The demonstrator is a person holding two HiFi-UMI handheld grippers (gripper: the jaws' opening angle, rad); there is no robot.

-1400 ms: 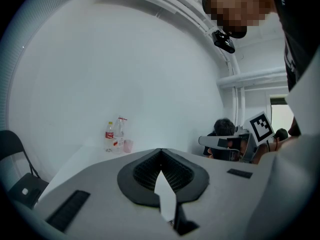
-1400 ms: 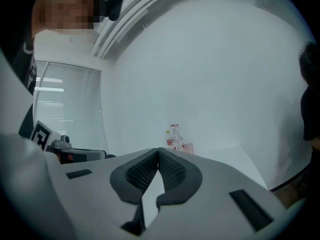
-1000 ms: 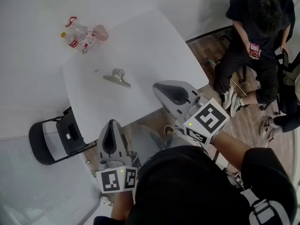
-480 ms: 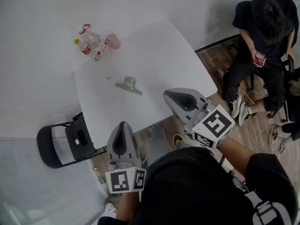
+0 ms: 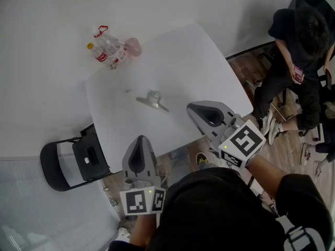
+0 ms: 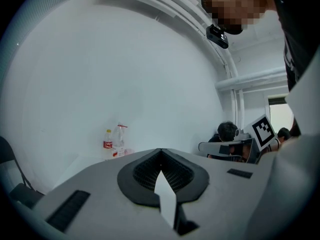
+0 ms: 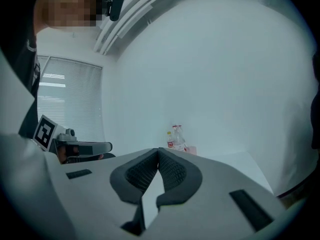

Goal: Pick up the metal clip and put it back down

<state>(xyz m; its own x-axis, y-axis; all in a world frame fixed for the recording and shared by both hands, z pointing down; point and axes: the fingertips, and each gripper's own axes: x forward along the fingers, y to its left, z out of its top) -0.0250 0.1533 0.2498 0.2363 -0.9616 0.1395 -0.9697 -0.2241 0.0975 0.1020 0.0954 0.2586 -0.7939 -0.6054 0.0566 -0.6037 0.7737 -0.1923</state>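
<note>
The metal clip [image 5: 153,100] lies flat on the white bench [image 5: 199,61], a little left of the bench's middle, with bare surface on every side and nothing touching it. At the far left corner of the bench stands a small cluster of plastic bottles [image 5: 107,50] with red labels, and a pink cup [image 5: 134,46] sits just beside them; the clip is well apart from this group. Both tongs are held back at the near side of the bench, well apart from the clip. The left tongs [image 5: 140,139] hang just off the near edge, over the floor, and in the left gripper view their tips [image 6: 160,150] are clenched together, with nothing gripped. The right tongs [image 5: 191,107] reach over the near right part of the bench; in the right gripper view their tips [image 7: 159,150] are likewise pressed together and empty. A black folding chair [image 5: 73,158] stands on the floor at the bench's left side, and a seated person [image 5: 303,46] in dark clothes sits off to the right, holding a phone [image 5: 299,74].
</note>
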